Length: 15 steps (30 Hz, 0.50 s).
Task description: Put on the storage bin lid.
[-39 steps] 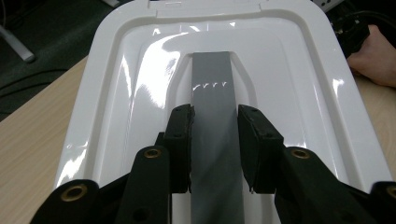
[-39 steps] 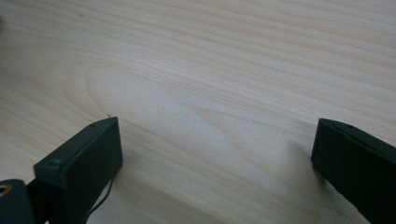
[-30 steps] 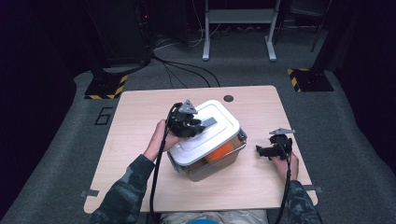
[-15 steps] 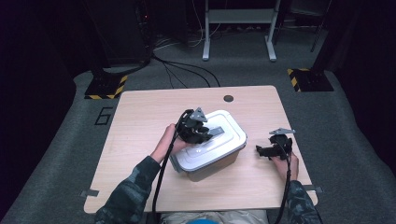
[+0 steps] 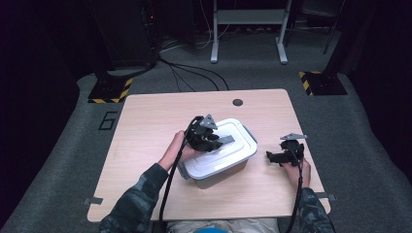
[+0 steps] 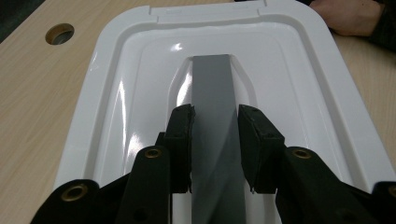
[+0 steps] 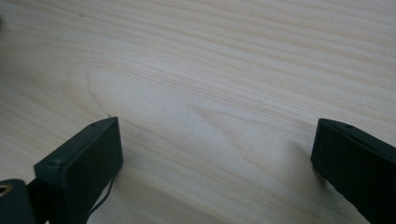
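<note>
Left gripper (image 5: 210, 141) pinching the grey handle (image 6: 215, 140) of a white lid (image 5: 221, 148) atop the container (image 5: 218, 171) at centre of the surface (image 5: 145, 121), right gripper (image 5: 282, 156) at three o'clock, jaws spread over bare wood.

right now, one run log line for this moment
left gripper shut on lid handle | lid on box | right gripper open over table

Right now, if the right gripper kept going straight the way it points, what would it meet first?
Probably the bare table: the right gripper has open jaws angled down at the wood. The box lies farther left in the high view.
</note>
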Motion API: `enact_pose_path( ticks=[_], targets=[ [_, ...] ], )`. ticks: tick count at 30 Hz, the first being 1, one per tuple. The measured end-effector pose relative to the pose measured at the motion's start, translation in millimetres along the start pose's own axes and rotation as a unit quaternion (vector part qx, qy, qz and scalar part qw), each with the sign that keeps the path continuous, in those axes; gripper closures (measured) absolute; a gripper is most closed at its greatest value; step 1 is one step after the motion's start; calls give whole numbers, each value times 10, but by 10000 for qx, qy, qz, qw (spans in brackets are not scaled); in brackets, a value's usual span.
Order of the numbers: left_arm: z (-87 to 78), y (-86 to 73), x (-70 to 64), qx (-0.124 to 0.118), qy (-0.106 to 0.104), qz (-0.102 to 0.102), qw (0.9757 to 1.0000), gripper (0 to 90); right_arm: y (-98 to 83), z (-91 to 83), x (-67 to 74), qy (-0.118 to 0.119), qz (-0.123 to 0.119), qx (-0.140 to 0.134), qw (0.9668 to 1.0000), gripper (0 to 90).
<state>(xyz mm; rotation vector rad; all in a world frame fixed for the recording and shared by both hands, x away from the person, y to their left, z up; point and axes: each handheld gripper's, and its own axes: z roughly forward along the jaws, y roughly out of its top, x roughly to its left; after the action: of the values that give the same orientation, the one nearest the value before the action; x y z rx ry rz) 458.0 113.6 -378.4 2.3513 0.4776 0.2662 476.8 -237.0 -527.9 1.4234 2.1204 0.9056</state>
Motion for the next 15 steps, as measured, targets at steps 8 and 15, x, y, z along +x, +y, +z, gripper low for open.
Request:
enact_pose_path(
  ticks=[8,15],
  targets=[
    [-3,-50,-6,-67,-15,-70,10000,660,0,1,1,0,4,-1,10000,13],
    [31,-45,-26,-69,17,-96,9999,658,0,0,0,0,2,1,10000,14]
  ],
)
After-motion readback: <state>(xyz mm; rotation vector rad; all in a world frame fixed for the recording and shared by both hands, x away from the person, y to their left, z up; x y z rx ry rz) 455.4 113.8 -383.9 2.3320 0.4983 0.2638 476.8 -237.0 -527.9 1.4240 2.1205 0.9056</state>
